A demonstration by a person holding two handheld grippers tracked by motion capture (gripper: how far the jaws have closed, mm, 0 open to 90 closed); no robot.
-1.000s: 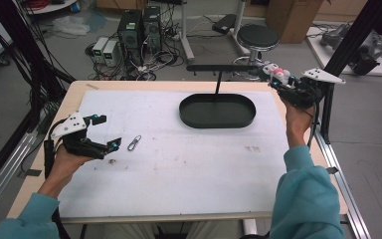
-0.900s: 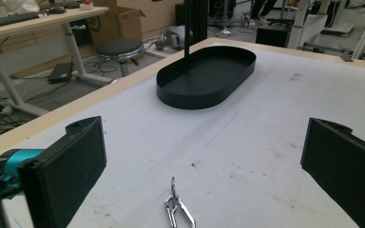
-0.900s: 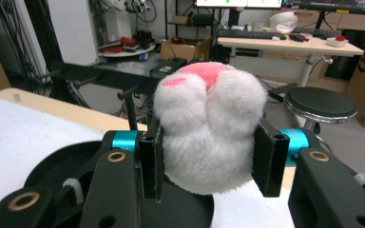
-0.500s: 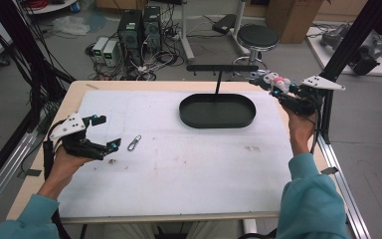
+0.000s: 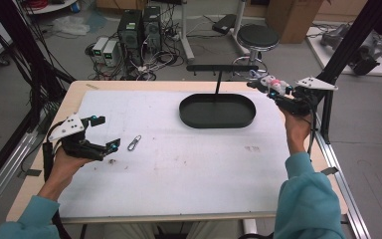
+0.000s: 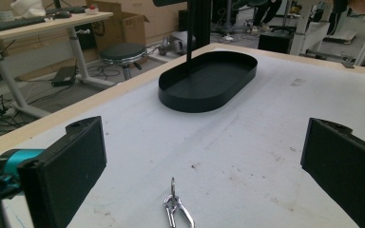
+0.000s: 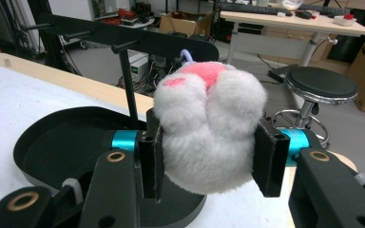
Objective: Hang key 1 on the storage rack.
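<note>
In the high view, the black oval tray (image 5: 217,110) lies bare at the table's far right; the right gripper (image 5: 268,85), just right of it, clamps a fluffy white toy (image 5: 269,82). In the left gripper view, the left gripper (image 6: 204,156) gapes over a metal clip (image 6: 177,211). In the right gripper view, both pads squeeze the toy above the tray's rim.

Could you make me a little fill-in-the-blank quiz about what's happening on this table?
1. The right gripper is squeezing a fluffy white and ____ plush toy.
2. The left gripper has its jaws ____, with nothing between them.
3. The small metal clip lies on the table just in front of the ____ gripper.
4. The black oval tray has a thin ____ rising from it.

Missing words: pink; open; left; post
</note>
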